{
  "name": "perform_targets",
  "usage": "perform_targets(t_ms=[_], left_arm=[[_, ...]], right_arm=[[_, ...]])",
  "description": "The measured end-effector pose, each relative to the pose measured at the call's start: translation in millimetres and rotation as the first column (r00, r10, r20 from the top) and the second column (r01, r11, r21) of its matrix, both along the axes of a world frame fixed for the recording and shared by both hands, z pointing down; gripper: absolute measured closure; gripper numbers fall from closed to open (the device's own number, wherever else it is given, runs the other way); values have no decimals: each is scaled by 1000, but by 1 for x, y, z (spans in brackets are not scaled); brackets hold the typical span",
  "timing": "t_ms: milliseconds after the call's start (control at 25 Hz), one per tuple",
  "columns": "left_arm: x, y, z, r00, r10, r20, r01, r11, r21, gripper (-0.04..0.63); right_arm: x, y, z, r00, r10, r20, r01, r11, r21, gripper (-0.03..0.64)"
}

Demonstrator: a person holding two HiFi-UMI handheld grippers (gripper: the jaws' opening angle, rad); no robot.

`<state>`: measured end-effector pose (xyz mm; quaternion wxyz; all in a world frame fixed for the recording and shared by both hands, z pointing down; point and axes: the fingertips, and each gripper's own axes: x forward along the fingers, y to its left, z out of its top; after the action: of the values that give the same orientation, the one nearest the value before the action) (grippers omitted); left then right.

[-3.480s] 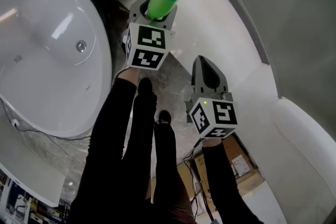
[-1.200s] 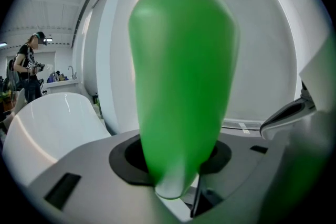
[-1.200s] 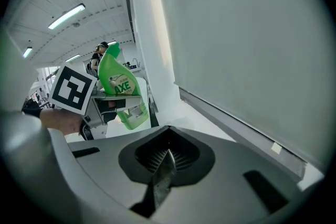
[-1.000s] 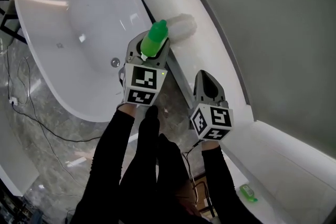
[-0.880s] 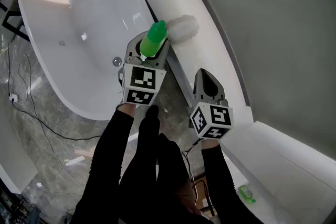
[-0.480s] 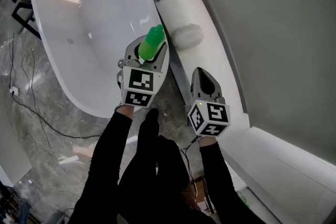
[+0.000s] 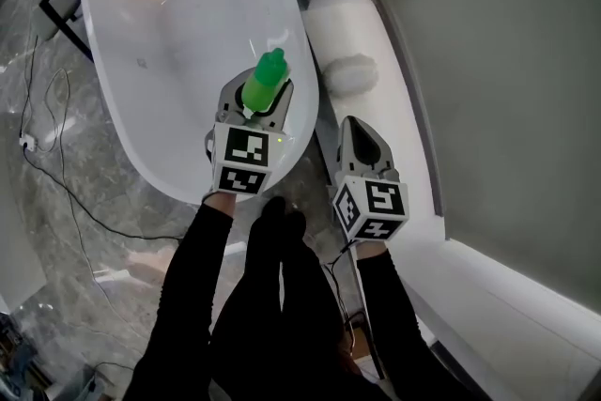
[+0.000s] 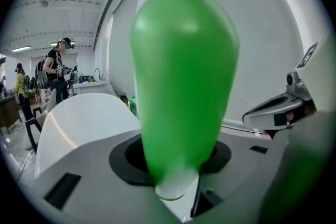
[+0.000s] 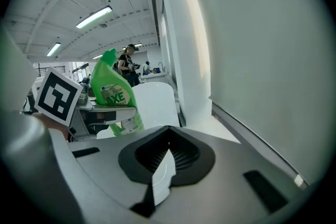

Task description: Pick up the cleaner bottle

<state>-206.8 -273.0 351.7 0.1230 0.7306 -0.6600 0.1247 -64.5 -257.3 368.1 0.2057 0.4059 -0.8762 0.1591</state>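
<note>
Both tools have drifted off the white ledge (image 7: 392, 122) since a second ago, and the left tool (image 7: 255, 100) now hangs over the bathtub (image 7: 169, 23) near its 5 o'clock rim. That tool pinches the green cleaner bottle (image 7: 263, 82), whose narrow top points toward 12 o'clock in the head view. At 4 o'clock from it, the right tool (image 7: 355, 134) has its jaws pressed together on nothing. A pale rounded lump (image 7: 349, 73) lies on the ledge at 12 o'clock from the right tool.
</note>
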Motion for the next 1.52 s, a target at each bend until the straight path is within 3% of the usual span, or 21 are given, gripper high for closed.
perform_targets(t_ms=[800,1520], left_arm=[[-55,81,8,978,-209,-10,209,977,-34,403],[-85,156,40,944,-329,-19,326,942,-78,405]], right_arm=[[-63,41,-4,973,-231,-7,231,973,11,615],[-113,93,32,915,-403,-10,403,915,-36,615]])
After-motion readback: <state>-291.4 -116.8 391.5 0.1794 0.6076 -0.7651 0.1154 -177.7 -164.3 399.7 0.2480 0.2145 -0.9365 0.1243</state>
